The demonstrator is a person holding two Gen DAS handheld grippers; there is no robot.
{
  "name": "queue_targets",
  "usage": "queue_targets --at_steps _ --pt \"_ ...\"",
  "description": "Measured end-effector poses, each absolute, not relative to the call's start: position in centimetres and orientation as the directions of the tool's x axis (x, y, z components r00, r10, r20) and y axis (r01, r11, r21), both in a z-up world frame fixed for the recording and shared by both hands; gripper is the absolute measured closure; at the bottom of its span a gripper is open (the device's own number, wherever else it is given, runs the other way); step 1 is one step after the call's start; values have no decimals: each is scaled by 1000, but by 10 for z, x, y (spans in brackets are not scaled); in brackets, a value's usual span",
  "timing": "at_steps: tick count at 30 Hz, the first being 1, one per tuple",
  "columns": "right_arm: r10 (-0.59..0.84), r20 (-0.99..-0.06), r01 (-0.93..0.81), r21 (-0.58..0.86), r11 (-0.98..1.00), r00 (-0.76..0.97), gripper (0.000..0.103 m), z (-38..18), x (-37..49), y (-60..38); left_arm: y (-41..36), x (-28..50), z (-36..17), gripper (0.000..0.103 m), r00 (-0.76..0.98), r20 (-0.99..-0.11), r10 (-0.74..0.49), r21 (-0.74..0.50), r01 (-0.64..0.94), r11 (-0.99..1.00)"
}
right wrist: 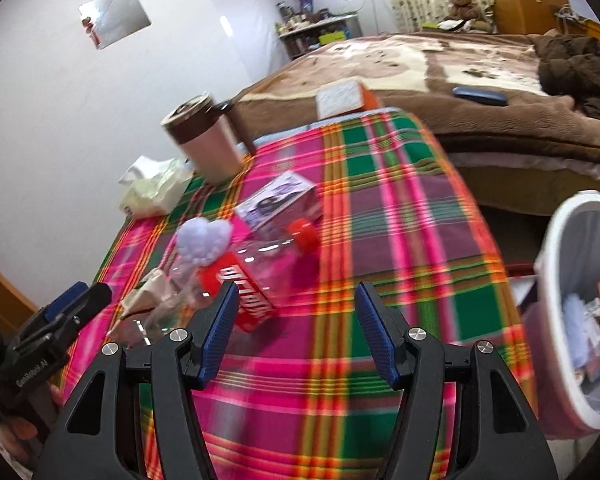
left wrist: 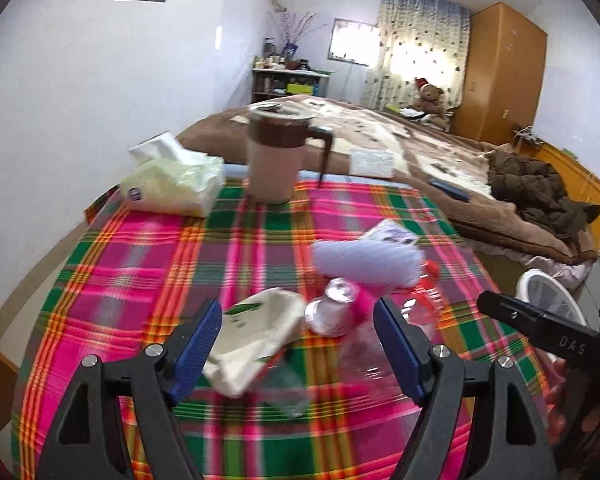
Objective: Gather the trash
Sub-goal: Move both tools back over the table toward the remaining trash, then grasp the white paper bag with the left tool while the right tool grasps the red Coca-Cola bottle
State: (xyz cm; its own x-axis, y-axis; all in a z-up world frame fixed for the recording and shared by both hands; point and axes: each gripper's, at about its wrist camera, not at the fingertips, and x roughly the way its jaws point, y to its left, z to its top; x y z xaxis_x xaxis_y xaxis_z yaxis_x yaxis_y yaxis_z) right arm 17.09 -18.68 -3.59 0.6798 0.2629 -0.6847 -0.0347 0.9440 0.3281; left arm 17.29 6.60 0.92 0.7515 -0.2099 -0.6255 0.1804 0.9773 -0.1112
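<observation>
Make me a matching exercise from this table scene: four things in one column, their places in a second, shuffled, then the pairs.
Things:
1. mug
2. tissue pack
3. plastic bottle
4. bin

Places:
A. lying on its side in the trash pile on the plaid cloth
B. beside the table, off its right edge
C. at the cloth's far left corner
D. upright at the far edge of the table, next to the tissues

Pairs: 1-D, 2-C, 3-A, 4-B
</observation>
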Motion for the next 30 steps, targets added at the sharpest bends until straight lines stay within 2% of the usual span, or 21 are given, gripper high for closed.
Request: queue_targets --at_steps 8,9,10,11,16,23,30 --pt "309 -698 -29 382 924 646 41 -45 188 -167 91 182 -5 23 697 -681 -225 -136 182 974" --pt "311 -704 -20 388 921 638 39 -46 190 -165 92 184 -7 23 694 -686 -219 -134 175 975" --pt "321 -701 -13 406 914 637 32 -47 192 -165 93 185 -8 23 693 -690 -210 -125 172 977" --pt "327 -700 -10 415 910 635 29 -47 193 -163 93 186 -9 23 691 -693 -207 -113 179 977" --pt "337 -717 -6 422 907 609 26 -53 202 -147 97 194 -15 22 667 -716 -205 -98 195 976" --pt "294 -760 -11 353 936 579 23 -53 217 -128 99 204 -25 20 629 -747 -216 -87 230 969" --pt "209 -829 -85 193 977 519 22 -52 211 -124 95 214 -30 19 596 -767 -236 -82 274 958"
